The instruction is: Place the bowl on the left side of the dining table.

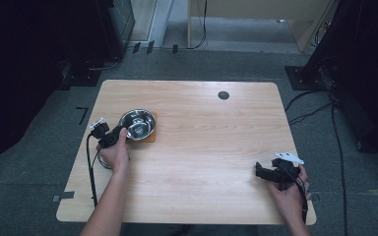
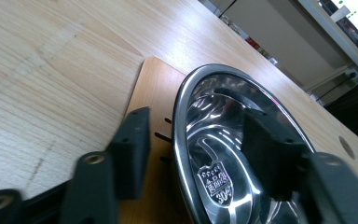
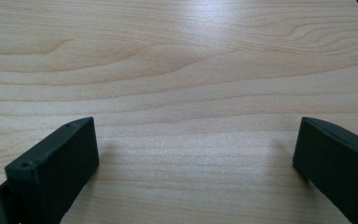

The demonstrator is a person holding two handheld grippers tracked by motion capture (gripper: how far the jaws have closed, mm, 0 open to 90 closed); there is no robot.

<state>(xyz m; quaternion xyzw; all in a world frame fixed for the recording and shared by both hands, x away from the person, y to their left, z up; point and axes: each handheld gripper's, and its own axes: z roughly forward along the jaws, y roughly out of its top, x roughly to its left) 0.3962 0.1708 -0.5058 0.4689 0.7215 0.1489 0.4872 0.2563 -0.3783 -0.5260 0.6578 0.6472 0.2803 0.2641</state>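
One pale wooden table [image 1: 202,147], grey floor [image 1: 325,147]

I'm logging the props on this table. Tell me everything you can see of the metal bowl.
The metal bowl is small, round and shiny, seemingly stainless steel, with a rolled rim and a stamped mark inside. It looks empty and sits upright on a thin wooden board at the table's left side. The left gripper straddles its near rim, one jaw inside, one outside; whether they pinch it is unclear.

A lab or test room is suggested: a pale wooden desk [image 1: 202,147] is set on grey carpet [image 1: 44,142], ringed by black equipment stands [image 1: 320,59] and loose cables [image 1: 337,128], with a monitor [image 2: 356,16] seen beyond.
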